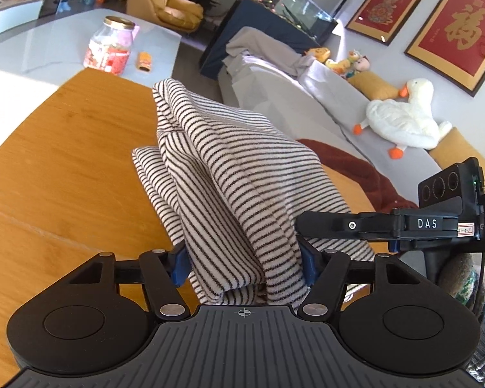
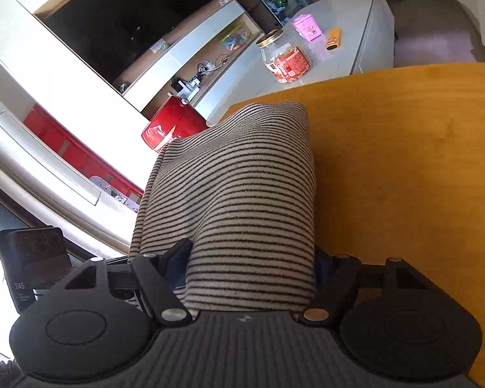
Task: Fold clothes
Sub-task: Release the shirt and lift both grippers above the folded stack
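Note:
A black-and-cream striped garment [image 1: 236, 168] is bunched in a raised ridge over the wooden table [image 1: 64, 161]. My left gripper [image 1: 244, 265] is shut on its near end, with the cloth filling the gap between the blue pads [image 1: 181, 265]. The right gripper's body [image 1: 404, 226] comes in from the right, and its fingers reach into the same fold. In the right wrist view the striped garment [image 2: 236, 177] runs away from my right gripper [image 2: 249, 265], which is shut on a thick fold. The cloth hangs past the edge of the table [image 2: 404, 161] on the left.
A glass jar [image 1: 110, 45] and a small orange packet [image 1: 144, 61] stand on a pale low table beyond the wooden one. A grey sofa carries a plush goose [image 1: 404, 113] and a dark red cloth [image 1: 355, 168]. A red pot [image 2: 171, 123] sits below the TV cabinet.

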Demonstrator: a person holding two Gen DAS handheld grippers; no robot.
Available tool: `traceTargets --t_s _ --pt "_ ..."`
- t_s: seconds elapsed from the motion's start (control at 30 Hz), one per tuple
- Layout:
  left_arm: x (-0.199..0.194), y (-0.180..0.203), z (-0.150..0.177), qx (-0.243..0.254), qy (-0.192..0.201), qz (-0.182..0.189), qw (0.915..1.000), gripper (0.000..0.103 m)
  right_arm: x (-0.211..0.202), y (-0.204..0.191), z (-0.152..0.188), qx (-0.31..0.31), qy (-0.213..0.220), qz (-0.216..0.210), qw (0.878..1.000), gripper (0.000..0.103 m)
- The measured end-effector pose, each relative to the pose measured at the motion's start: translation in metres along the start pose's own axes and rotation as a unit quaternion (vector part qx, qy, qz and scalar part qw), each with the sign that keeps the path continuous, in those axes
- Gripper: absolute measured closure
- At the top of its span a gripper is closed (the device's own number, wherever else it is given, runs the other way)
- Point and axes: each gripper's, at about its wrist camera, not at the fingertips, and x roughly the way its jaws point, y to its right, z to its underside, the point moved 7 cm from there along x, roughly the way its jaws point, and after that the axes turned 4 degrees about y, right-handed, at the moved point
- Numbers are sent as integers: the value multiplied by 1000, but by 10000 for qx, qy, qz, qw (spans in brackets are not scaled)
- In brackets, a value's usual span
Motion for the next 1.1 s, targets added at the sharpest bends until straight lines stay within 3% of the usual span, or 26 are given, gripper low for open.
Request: traceTargets --t_s 0.17,0.33,0.4,0.5,0.57,0.63,0.73,0.87,1.0,1.1 --pt "3 -36 -31 82 218 -328 9992 34 60 -14 -40 -332 26 115 9994 31" --pt "-35 -29 -60 749 664 -784 9919 34 89 -30 -57 -784 121 306 9964 31" --pt "-45 -17 -76 928 924 -701 9889 34 89 -34 -55 -940 197 422 9945 31" --pt "-40 4 -103 1105 1136 -288 9869 31 86 -41 -49 -1291 368 706 9884 31" --pt "-20 7 -111 1175 979 -175 9881 31 84 -50 -45 -1536 417 895 9832 31" --pt "8 -7 -107 1068 567 -319 9921 36 81 -55 -44 -1666 357 952 9808 31" --pt "18 -28 -93 1097 477 -438 9919 40 67 -53 -50 -1394 192 671 9878 28" --pt "13 -38 -84 1096 535 -391 9918 40 38 -39 -82 -658 493 107 9966 18" --pt "10 -44 -82 1019 593 -268 9927 40 57 -23 -120 -135 521 -165 9984 13" --pt "7 -48 -80 963 600 -215 9933 40 103 -11 -121 -2 114 -4 9999 12"
